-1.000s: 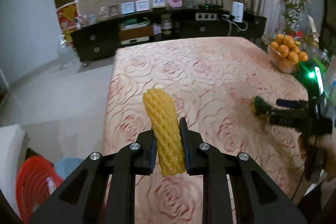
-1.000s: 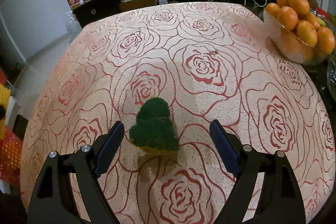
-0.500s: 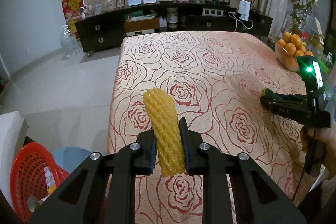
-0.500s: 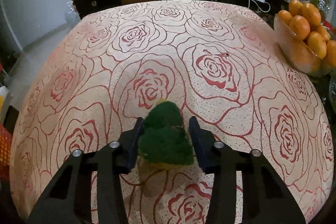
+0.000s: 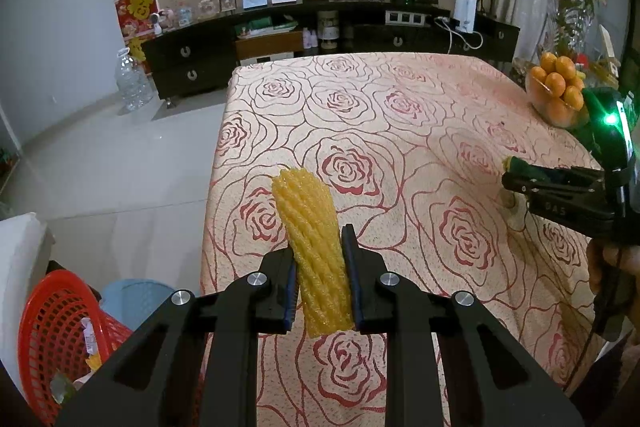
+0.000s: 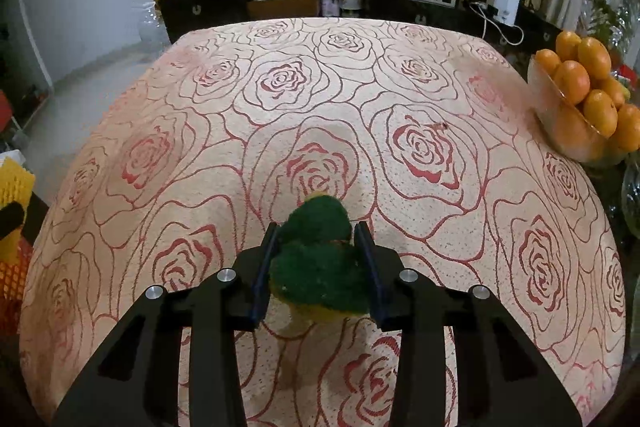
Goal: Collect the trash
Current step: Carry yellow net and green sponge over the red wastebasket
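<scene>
Right wrist view: right gripper [image 6: 316, 259] clenched on green scouring pad [image 6: 320, 267], near middle of table [image 6: 440, 99]. Left gripper [image 5: 320, 263] grips yellow foam net [image 5: 316, 251]. Pickup stage; next, likely carry both to red basket [image 5: 52, 323], near left on floor.

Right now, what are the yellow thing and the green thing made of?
The yellow net looks like soft foam mesh, the kind wrapped around fruit: ribbed, criss-cross strands, matte, pinched by the left gripper. The green pad looks like a scouring sponge: fuzzy, rough green top over a yellow spongy layer, squeezed and creased in the right gripper.
</scene>
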`<state>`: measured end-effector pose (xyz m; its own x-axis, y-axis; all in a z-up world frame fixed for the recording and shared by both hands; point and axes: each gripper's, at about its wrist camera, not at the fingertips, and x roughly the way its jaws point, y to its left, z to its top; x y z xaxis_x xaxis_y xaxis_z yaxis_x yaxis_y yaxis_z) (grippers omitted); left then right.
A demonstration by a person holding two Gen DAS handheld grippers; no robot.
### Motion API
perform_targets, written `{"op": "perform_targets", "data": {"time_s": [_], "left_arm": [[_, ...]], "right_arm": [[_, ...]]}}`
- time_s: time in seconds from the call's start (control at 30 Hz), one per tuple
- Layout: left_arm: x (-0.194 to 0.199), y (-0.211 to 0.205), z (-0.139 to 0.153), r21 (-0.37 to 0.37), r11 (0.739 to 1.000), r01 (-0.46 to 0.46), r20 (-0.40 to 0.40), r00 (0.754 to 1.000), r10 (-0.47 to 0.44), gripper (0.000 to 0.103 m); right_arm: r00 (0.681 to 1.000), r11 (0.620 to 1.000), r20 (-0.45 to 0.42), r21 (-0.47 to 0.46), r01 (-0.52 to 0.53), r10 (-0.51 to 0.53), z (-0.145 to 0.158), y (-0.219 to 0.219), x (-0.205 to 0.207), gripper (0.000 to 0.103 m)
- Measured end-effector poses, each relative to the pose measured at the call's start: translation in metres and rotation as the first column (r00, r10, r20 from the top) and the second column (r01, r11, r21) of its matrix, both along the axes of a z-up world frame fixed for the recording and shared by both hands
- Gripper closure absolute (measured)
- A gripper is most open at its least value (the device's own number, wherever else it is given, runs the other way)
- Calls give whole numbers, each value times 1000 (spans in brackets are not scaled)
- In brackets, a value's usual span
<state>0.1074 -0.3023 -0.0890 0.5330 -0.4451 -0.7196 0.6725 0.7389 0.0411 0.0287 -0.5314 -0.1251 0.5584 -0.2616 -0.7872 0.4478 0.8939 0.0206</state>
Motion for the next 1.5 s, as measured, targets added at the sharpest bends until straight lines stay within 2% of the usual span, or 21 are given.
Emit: {"op": "perform_targets", "data": {"time_s": [0.43,0.9,1.3,1.5], "left_arm": [[0,-1,-1,1,1000,-5,-3,1000,5,84],[6,12,0,2,998,-64,20,998,64,84],[-10,58,32,-40,988,-147,38,988,149,84],[-10,107,56,-56,976,-212,68,974,215,84]], "right_arm": [[999,1000,33,8,-14,14,12,7,-3,66],[995,998,81,13,-58,57,27,27,-1,66],[994,998,81,-12,-69,70,25,46,-6,66],[989,991,89,-59,-117,122,35,76,-9,66]]}}
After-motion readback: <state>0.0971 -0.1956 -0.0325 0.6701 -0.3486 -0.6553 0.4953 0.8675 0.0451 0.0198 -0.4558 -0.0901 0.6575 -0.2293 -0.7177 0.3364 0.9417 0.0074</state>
